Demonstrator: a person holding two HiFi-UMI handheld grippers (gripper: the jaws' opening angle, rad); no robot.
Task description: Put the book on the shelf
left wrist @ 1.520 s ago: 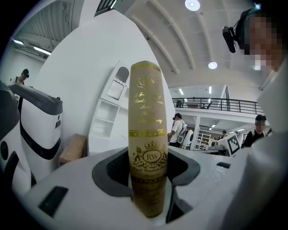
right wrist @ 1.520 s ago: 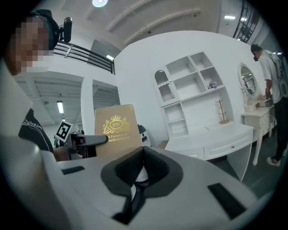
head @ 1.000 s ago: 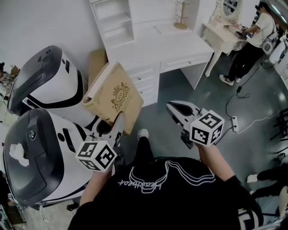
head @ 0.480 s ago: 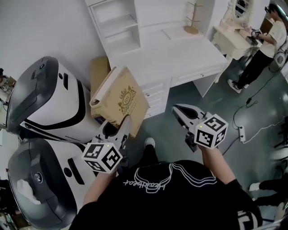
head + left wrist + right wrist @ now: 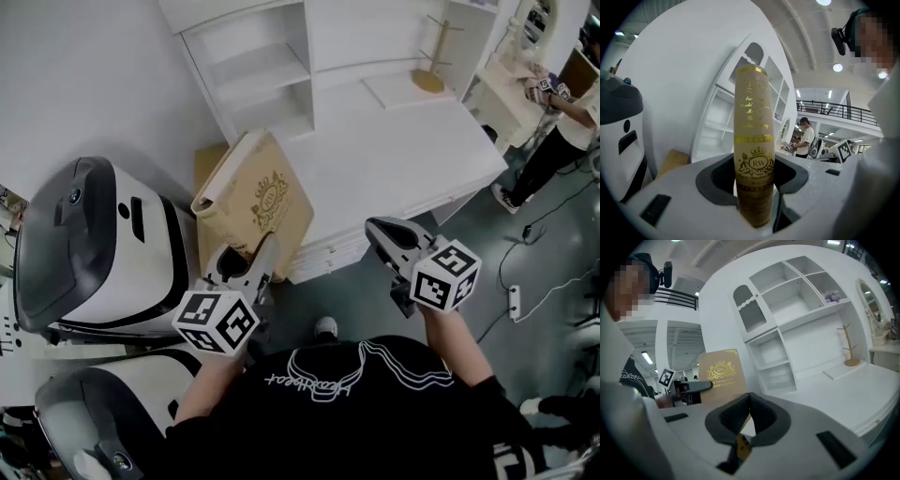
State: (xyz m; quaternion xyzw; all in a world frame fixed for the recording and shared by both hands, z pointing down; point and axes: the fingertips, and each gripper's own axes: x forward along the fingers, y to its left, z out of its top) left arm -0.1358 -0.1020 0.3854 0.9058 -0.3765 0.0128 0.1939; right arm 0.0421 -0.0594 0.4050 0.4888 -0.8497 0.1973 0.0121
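Note:
A tan book (image 5: 260,199) with a gold crest stands tilted in front of the white desk's left end. My left gripper (image 5: 251,265) is shut on its lower edge. In the left gripper view the book's spine (image 5: 753,122) rises upright from between the jaws of the left gripper (image 5: 753,174). The white shelf unit (image 5: 253,75) with open compartments stands beyond the book, on the desk's left. My right gripper (image 5: 386,234) hovers over the desk's front edge, shut with nothing in it. The right gripper view shows the right gripper (image 5: 749,401) shut, the book (image 5: 723,376) to the left and the shelf (image 5: 772,363) ahead.
A white desk (image 5: 403,159) with drawers spans the middle. A wooden stand (image 5: 431,75) sits at its back. Large white and black machines (image 5: 94,244) fill the left. A cardboard piece (image 5: 206,161) leans behind the book. A person (image 5: 562,122) stands at a dressing table (image 5: 511,80) at far right.
The desk and shelf unit have drawn closer and lower in the head view. The left gripper still holds the book, now nearer the shelf. The right gripper stays shut.

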